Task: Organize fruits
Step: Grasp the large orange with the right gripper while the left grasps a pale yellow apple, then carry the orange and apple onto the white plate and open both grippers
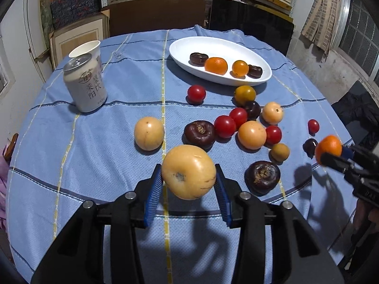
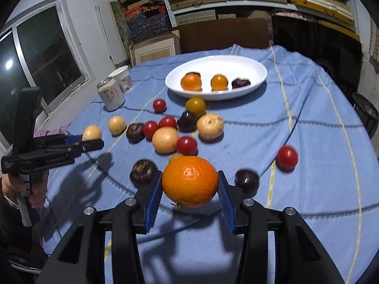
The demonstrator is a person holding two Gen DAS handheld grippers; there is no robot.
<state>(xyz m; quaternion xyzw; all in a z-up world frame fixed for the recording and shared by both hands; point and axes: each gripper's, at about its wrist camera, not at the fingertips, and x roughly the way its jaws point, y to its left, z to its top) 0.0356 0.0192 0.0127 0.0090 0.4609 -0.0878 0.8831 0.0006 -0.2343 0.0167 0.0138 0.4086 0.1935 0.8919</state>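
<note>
left claw [image 1: 188, 175]: grips yellow fruit [image 1: 188, 172]; right claw [image 2: 190, 184]: orange [image 2: 190, 181] (both aloft)

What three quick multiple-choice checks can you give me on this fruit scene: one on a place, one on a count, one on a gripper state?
1. Where does the drink can stand?
A. In the white dish
B. On the blue cloth, in front of the paper cup
C. Between the left gripper's jaws

2. How many fruits lie in the white dish?
A. Two
B. Four
C. Seven

3. What is the right gripper doing?
A. Shut on an orange
B. Open and empty
C. Shut on a red tomato

Answers:
1 B: the can stands on the cloth with the paper cup just behind it.
2 B: the left wrist view shows two orange and two dark fruits in the dish.
3 A: both blue pads press the orange.
</note>
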